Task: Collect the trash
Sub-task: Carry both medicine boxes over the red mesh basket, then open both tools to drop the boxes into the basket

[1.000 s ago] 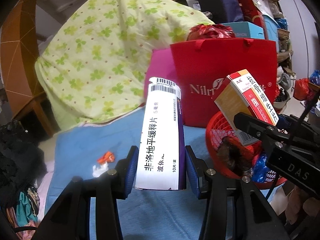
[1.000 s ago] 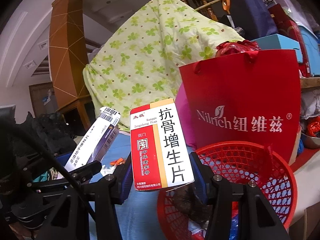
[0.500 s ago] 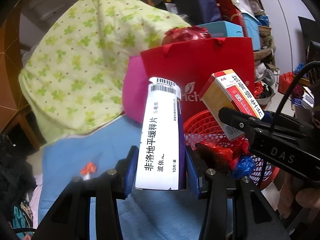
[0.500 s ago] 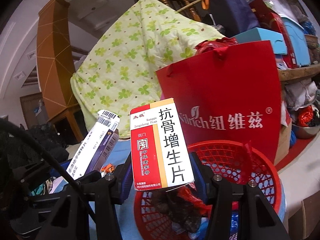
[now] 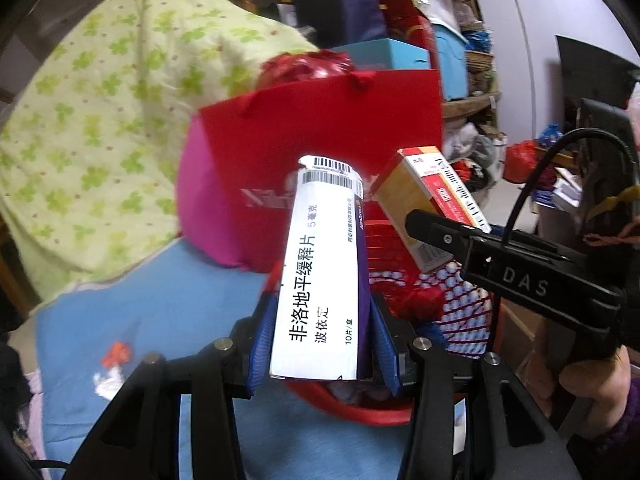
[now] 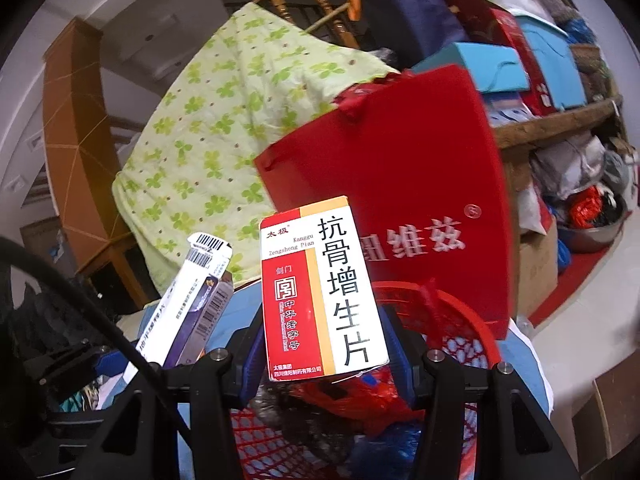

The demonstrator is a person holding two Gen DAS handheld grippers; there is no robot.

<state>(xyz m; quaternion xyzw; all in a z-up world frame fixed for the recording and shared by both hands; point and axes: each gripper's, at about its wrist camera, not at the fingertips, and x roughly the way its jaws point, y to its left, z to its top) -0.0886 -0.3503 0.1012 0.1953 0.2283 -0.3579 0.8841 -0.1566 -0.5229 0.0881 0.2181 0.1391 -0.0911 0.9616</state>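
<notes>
Our left tool (image 5: 323,350) is clenched on a long white medicine box (image 5: 320,276), its blue pads pressed against the two narrow sides near the box's lower end. The box stands nearly upright between them, long axis running up and away from us, barcode end at the top. Our right tool (image 6: 326,354) grips a shorter red-and-white medicine box (image 6: 322,292) the same way, also upright.

What the drop turns on, we judge, is where each box sits over the red mesh basket (image 6: 460,320). In the right wrist view the basket's rim curves around just beyond and below the right tool, and crumpled wrappers already in it show directly beneath the box. In the left wrist view the near rim of the basket (image 5: 360,412) lies under the lower end of the white box, with most of the basket off to the right and farther on.

So the right hand looks the better placed; we think the left needs a little more travel rightward before letting go. The basket rests on a blue cloth (image 5: 160,300), with a red paper bag (image 5: 320,140) standing just behind it.
</notes>
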